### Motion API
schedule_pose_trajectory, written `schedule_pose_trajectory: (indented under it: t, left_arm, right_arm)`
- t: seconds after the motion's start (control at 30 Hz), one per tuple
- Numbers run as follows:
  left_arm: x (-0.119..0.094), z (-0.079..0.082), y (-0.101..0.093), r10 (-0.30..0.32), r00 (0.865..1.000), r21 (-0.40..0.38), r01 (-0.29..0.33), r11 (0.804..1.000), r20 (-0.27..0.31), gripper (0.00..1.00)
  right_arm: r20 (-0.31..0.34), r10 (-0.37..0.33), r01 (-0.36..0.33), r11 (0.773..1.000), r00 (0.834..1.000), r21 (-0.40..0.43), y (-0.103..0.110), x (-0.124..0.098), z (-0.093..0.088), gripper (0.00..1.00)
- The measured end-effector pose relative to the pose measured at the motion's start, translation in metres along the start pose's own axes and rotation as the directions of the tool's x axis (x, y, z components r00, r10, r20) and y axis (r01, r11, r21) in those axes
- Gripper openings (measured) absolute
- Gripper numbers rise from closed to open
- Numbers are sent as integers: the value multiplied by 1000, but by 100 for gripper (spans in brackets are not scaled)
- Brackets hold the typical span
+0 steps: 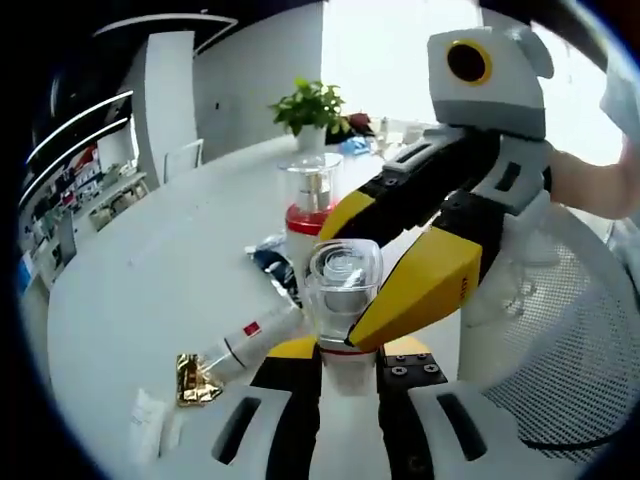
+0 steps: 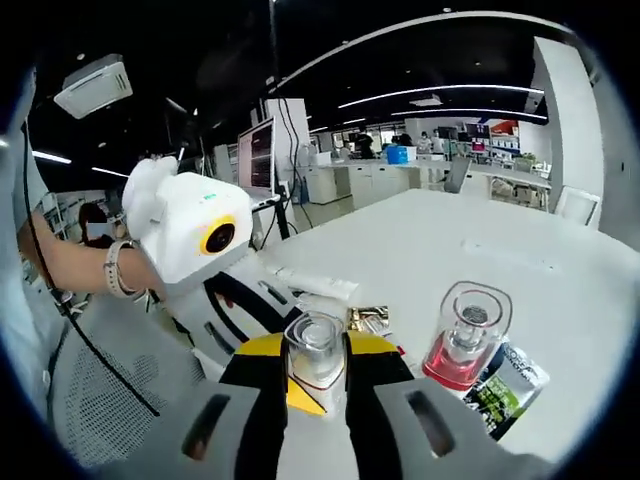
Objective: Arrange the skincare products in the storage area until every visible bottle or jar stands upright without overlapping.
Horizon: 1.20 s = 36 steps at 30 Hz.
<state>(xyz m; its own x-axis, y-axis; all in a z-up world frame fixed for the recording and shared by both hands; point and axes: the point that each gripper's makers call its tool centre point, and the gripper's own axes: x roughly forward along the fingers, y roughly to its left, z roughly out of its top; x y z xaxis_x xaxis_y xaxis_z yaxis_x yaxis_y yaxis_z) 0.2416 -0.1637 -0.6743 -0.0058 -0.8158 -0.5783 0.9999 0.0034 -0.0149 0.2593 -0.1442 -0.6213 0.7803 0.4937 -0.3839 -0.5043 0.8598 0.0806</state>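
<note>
A white bottle with a clear domed cap (image 1: pixel 342 275) is held up off the white table (image 1: pixel 180 250). My left gripper (image 1: pixel 347 352) is shut on its body just under the red ring. My right gripper (image 1: pixel 352 300) comes in from the right, its yellow jaws closed around the cap. In the right gripper view the same bottle (image 2: pixel 315 345) stands between my right gripper's (image 2: pixel 316 362) yellow tips, and the left gripper (image 2: pixel 298 388) reaches in from the left. A second bottle with a red base and clear cap (image 1: pixel 310 195) (image 2: pixel 465 340) stands upright on the table.
A white tube (image 1: pixel 250 340) (image 2: pixel 310 283) lies flat beside crumpled gold foil (image 1: pixel 195 378) (image 2: pixel 370 318). Dark sachets (image 1: pixel 275 265) (image 2: pixel 505 385) lie by the red-based bottle, and a white sachet (image 1: pixel 148 420) lies near the table edge. A potted plant (image 1: pixel 310 105) stands far back. A mesh chair (image 1: pixel 560 330) is alongside.
</note>
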Motion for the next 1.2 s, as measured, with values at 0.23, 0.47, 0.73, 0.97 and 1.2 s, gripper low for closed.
schedule_pose_trajectory:
  t: [0.23,0.47,0.73,0.97,1.2]
  left_arm:
    - [7,-15,1,-5,1000,15,6,1000,-28,17]
    - [12,-19,4,-16,1000,14,17,1000,-16,17]
    - [13,-19,6,-7,1000,65,7,998,1,18]
    - [15,-25,6,-5,1000,106,9,994,-31,28]
    - [11,-26,16,30,999,66,-28,997,-33,28]
  right_arm:
    - [-53,-4,3,1000,999,-17,1,6,-15,21]
    - [-45,-20,18,999,999,-30,1,9,-20,22]
    - [-23,-17,17,1000,1000,-16,1,9,-18,23]
    - [-25,-21,22,1000,999,10,-1,4,-20,29]
    - [-47,-21,22,1000,999,2,-2,-5,-25,31]
